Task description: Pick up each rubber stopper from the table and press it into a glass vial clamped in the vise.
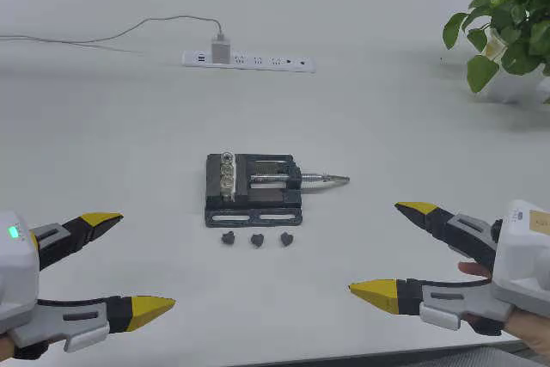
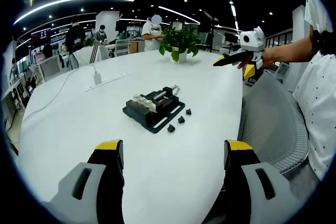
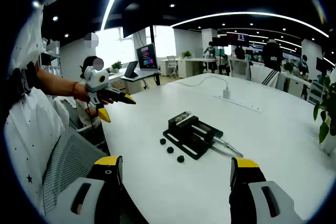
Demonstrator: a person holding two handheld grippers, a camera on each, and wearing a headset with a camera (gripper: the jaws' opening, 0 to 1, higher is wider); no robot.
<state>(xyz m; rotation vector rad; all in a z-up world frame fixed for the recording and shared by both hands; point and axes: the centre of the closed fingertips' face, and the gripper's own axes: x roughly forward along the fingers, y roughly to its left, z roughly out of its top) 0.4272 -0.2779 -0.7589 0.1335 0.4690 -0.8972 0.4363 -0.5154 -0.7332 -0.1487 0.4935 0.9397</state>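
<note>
Three stoppers (image 1: 257, 239) lie in a row on the table (image 1: 387, 109), just in front of the vise (image 1: 258, 191) and not touching it. They are dark, small and spaced apart from one another. The vise sits mid-table with its screw handle pointing to my right. A short row of clear glass vials (image 1: 227, 171) stands upright in it at the left end. They are too small for me to count with certainty or to tell whether anything is in them. My left gripper (image 1: 146, 259) hovers above the table well to the left of the vise, jaws spread wide and holding nothing. My right gripper (image 1: 374, 247) hangs well to the right, likewise spread and empty. Farther back lie a power strip (image 1: 249, 60) and a plant (image 1: 507, 23).
</note>
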